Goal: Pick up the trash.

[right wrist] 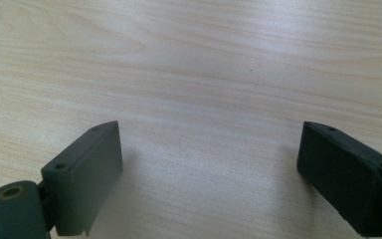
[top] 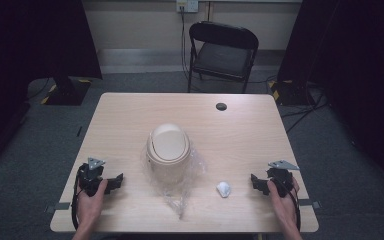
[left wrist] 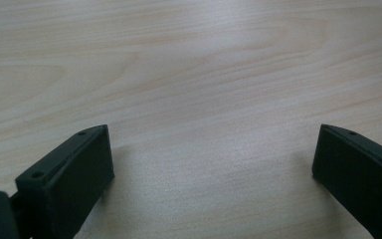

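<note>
A small crumpled white wad was seen on the light wooden table, between a beige swing-lid bin in clear plastic wrap and the right gripper. Both the right and the left gripper were held wide open and empty, resting near the table's front edge.

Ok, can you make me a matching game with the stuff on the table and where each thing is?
Things:
1. beige bin
2. white lump
3. dark round spot
4. left tool

Places:
A. far side of the table, near the chair
B. middle, on clear plastic
C. near left edge, jaws open
D. between the bin and the right tool

Pairs: 1-B, 2-D, 3-A, 4-C
</note>
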Motion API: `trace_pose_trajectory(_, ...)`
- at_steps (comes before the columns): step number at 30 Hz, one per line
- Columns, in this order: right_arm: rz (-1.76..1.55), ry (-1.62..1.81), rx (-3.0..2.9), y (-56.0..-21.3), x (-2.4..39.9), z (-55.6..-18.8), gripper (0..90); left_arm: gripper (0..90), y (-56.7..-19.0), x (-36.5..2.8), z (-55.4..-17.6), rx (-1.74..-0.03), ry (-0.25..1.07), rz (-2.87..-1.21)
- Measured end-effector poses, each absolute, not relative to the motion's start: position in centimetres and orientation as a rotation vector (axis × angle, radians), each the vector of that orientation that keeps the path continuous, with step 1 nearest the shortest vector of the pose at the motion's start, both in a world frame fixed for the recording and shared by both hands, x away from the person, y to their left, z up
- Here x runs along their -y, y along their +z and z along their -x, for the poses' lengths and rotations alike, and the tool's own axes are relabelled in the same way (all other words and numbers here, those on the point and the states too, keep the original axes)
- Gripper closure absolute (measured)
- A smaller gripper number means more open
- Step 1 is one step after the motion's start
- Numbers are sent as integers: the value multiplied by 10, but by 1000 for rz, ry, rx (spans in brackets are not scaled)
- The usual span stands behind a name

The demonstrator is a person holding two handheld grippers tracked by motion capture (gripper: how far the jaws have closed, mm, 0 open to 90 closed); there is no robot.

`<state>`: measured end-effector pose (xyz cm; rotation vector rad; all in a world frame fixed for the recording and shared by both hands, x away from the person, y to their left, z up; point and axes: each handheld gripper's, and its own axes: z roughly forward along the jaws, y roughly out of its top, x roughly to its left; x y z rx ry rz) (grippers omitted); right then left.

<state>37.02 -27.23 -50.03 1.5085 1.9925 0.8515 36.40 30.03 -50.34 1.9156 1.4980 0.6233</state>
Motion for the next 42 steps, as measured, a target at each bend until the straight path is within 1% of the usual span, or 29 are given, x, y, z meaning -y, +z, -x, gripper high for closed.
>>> trace_pose_trajectory(2, -1508, 853, -1998, -500, 272, -370, 107, 20, -503, -301, -364, -1494, 622, -1921)
trace_pose_trajectory(3, -1504, 862, -2002, -499, 272, -369, 132, 20, -503, -301, -364, -1494, 622, -1919)
trace_pose_trajectory(5, -1488, 870, -2023, -498, 270, -369, 147, 20, -503, -301, -364, -1494, 621, -1919)
trace_pose_trajectory(10, -1437, 864, -2046, -493, 264, -369, 145, 20, -503, -301, -364, -1492, 620, -1920)
trace_pose_trajectory(11, -1435, 922, -2059, -491, 262, -369, 146, 19, -503, -301, -364, -1486, 618, -1923)
trace_pose_trajectory(15, -1418, 936, -2098, -487, 258, -369, 150, 24, -504, -302, -364, -1456, 610, -1936)
trace_pose_trajectory(18, -1400, 1009, -2116, -473, 252, -367, 154, 4, -504, -301, -366, -1451, 598, -1949)
trace_pose_trajectory(23, -1377, 1055, -2149, -464, 246, -368, 157, 1, -504, -302, -366, -1443, 594, -1954)
trace_pose_trajectory(28, -1343, 1112, -2206, -455, 228, -371, 167, 8, -503, -301, -366, -1393, 584, -1983)
trace_pose_trajectory(39, -1257, 1202, -2264, -435, 198, -374, 161, 8, -503, -301, -366, -1393, 584, -1983)
trace_pose_trajectory(42, -1217, 1252, -2288, -426, 183, -378, 161, 8, -503, -301, -366, -1393, 584, -1984)
